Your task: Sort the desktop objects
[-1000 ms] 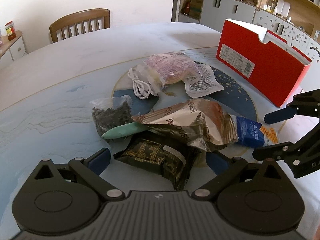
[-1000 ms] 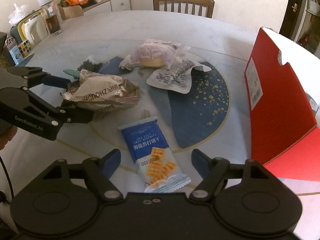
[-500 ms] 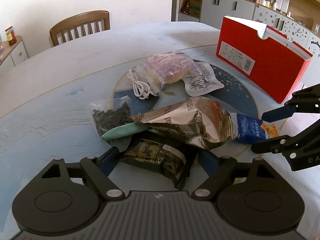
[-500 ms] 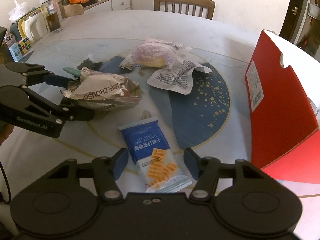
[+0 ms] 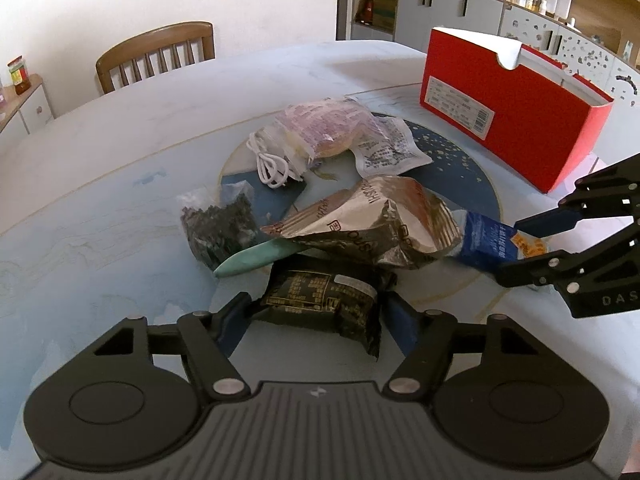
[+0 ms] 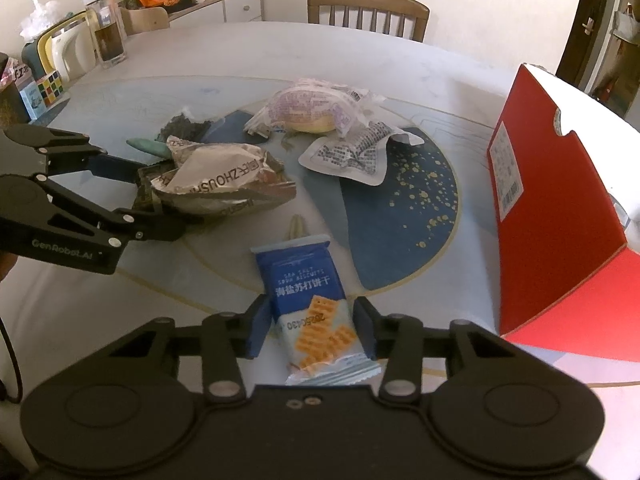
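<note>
Blue biscuit packet (image 6: 310,300) between the closing right claw (image 6: 312,326) jaws.

Left tool (image 5: 318,314) closing; right tool (image 6: 312,326) too (angled down).

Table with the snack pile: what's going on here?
A person is sorting snacks with two handheld claws. The right claw is closing on the blue cracker packet, pads at its sides. The left claw is closing around the dark green packet, which still lies on the table. The red box stands open nearby.
</note>
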Demonstrator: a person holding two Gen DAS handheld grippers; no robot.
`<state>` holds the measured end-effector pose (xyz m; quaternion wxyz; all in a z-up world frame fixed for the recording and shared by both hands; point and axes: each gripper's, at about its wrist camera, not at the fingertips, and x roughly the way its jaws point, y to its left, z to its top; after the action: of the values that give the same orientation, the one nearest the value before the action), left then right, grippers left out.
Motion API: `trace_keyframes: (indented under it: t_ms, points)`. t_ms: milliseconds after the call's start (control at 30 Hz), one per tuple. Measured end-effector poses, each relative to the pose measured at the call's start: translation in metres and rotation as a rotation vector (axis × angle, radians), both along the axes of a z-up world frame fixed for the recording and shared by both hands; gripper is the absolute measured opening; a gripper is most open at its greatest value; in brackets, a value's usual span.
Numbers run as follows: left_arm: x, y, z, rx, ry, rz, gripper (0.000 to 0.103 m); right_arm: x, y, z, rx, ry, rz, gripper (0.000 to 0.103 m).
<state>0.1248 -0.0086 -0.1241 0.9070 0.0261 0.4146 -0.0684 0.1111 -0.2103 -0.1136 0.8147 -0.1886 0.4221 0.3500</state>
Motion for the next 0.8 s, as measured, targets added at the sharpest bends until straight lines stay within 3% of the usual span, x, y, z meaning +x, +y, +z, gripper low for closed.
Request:
trace_keyframes:
  t_ms: [433, 800]
  points:
    - [-0.027, -0.004, 0.005, -0.058, 0.03, -0.001, 0.059, -0.013, -0.011, 0.002, -0.009, 0.009, -0.013, 0.038]
    - [-0.047, -0.007, 0.012, -0.143, 0.096, -0.045, 0.058, -0.026, -0.019, 0.009, 0.004, 0.028, -0.026, 0.038]
